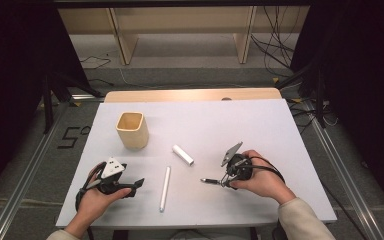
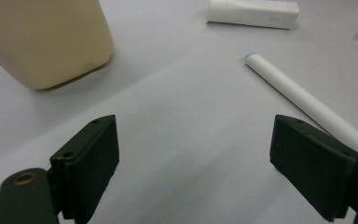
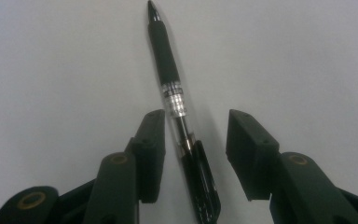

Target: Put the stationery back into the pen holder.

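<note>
Pen's (image 3: 177,107) clip end below frame edge

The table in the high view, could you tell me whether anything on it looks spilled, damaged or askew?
Nothing stands out. The beige cup stands upright, the white tube and white cap lie flat, apart and unbroken, and the black pen lies between the right hand-held gripper's jaws.

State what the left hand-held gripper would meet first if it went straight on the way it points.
Probably nothing nearby: the left hand-held gripper faces bare table, passing between cup and long white tube.
</note>
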### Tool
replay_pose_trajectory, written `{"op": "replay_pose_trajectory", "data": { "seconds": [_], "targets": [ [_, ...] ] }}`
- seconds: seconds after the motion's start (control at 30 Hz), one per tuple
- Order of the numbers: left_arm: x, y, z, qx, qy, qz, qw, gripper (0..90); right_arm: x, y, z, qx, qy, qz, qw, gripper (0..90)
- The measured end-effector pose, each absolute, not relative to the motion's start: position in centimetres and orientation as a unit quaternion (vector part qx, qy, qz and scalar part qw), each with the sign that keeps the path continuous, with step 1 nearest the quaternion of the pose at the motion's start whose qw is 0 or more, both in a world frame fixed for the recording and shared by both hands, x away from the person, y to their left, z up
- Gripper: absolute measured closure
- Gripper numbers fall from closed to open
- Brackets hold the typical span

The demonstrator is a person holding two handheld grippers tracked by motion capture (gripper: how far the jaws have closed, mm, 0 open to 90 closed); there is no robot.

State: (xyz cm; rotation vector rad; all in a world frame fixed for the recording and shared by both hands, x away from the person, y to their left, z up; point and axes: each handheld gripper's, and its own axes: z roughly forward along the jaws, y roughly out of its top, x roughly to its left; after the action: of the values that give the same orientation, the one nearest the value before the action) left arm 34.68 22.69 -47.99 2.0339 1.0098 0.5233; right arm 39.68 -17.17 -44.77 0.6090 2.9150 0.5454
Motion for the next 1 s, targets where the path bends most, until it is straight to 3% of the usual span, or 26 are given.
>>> {"op": "replay_pose_trajectory", "data": {
  "seconds": [1.0],
  "targets": [
    [34.7, 22.6, -48.0, 0.802, 0.396, 0.206, 0.396, 15.4, 40.3, -14.6, -45.4, 0.13, 0.984, 0.113, 0.045, 68.3]
  ]
}}
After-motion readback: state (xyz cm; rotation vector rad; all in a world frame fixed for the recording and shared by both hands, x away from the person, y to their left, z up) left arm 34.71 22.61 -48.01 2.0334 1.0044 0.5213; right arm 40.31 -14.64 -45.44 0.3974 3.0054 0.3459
